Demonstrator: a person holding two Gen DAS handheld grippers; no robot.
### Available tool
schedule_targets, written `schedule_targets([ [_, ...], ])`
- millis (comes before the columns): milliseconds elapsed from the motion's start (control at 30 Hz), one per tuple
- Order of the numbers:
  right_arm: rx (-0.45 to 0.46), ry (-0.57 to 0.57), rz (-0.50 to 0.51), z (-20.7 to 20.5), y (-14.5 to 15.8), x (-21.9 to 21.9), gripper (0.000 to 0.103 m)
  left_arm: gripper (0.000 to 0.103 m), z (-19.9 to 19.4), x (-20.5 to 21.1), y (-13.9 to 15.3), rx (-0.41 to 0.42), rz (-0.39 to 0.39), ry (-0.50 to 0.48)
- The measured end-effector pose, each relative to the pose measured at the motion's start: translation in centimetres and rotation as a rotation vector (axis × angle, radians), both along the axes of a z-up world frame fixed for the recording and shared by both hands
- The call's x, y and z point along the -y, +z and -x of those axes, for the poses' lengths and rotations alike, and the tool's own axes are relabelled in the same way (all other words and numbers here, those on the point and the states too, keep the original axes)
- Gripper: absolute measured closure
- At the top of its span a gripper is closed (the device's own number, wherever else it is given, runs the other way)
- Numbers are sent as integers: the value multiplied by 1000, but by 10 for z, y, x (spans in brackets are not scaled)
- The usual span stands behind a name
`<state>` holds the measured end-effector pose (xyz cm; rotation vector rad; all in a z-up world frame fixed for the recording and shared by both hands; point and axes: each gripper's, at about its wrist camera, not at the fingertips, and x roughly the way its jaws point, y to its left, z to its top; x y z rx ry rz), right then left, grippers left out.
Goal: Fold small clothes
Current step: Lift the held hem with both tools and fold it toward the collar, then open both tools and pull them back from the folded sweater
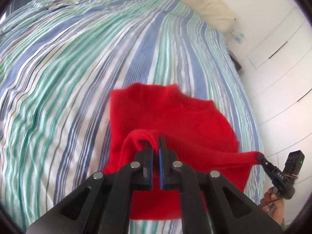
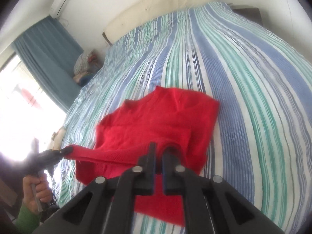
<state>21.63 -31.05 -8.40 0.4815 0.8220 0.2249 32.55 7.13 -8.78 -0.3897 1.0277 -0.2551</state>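
Left tongs (image 1: 156, 146) and right tongs (image 2: 159, 152), each nearly closed, pinch opposite corners of a red knitted garment (image 1: 169, 113), its lifted near edge stretched between them above a striped bed (image 1: 68, 62).

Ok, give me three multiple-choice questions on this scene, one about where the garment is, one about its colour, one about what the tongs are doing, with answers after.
1. Where does the garment lie?
A. on the striped bedspread
B. on a wooden floor
C. on a chair

2. What colour is the garment?
A. yellow
B. red
C. black

3. What state are the two tongs in?
A. both wide open, clear of the cloth
B. only one grips the cloth
C. both shut on the cloth

Answers:
1. A, since blue, green and white stripes surround the cloth on every side in both views.
2. B, as the knit is one solid red.
3. C, as the left tongs pinch a red fold, and the right tongs pinch another, with the near edge stretched between them.
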Motion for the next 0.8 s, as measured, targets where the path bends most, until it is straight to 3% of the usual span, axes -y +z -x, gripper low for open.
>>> schedule_targets([
  [167,-13,-40,52,-98,-12,10,99,99,-71,14,-19,20,-123,53],
  [267,-54,-60,12,-140,-32,13,98,86,-96,14,-34,-25,-159,68],
  [333,-83,-105,8,-154,-43,16,81,56,-94,11,-32,-25,-232,97],
  [367,-87,-126,22,-156,-44,18,66,31,-86,8,-26,11,-253,107],
  [400,-75,-130,37,-154,-41,19,64,13,-75,6,-19,55,-268,112],
  [433,-59,-108,58,-149,-36,16,64,8,-63,5,-13,90,-284,113],
  [533,-27,75,203,-125,-22,-15,63,7,-33,10,-13,110,-328,52],
  [600,-43,218,259,-102,-29,-39,46,7,-14,20,-14,99,-382,16],
  [633,-82,256,296,-92,-38,-47,45,7,-2,24,-10,115,-401,7],
  [700,-143,251,410,-80,-43,-62,45,7,23,28,8,166,-427,5],
  [800,-86,224,443,-67,-1,-90,41,6,43,15,44,238,-467,78],
])
